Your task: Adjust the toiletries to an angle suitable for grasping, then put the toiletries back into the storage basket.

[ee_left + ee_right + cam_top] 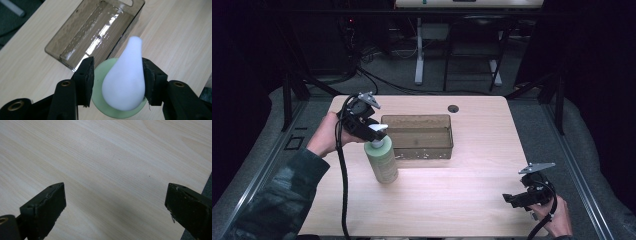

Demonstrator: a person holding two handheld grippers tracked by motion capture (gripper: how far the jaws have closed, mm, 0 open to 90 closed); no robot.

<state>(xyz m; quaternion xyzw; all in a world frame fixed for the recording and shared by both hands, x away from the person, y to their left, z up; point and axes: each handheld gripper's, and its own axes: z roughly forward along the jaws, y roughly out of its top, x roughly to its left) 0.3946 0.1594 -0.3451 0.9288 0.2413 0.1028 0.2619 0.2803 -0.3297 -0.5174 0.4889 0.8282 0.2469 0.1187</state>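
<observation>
1. I am holding two grippers, one in each hand, over one light wooden table [452,195].
2. My left gripper [373,131] is hanging over the top of the one green bottle [382,161], which is standing upright on the table.
3. In the left gripper view, the bottle's one white pump head [125,82] is sitting between my left gripper's [117,80] two black jaws. The right-hand jaw looks to be touching the pump head; the left-hand jaw is standing clear of it with a gap, so the jaws are standing partly apart and are not clamping it.
4. The pump's spout is pointing away from me, ahead of the jaws.
5. One clear brownish bin [419,135] is lying just beyond the bottle, ahead of my left gripper. In the left gripper view the bin [75,32] is lying ahead of the jaws and to their left.
6. My right gripper [517,199] is sitting near the table's near right corner, well apart from the bottle and the bin.
7. In the right gripper view, my right gripper's [115,205] two jaws are standing wide apart, gripping nothing, with bare tabletop [107,157] between and ahead of them.
</observation>
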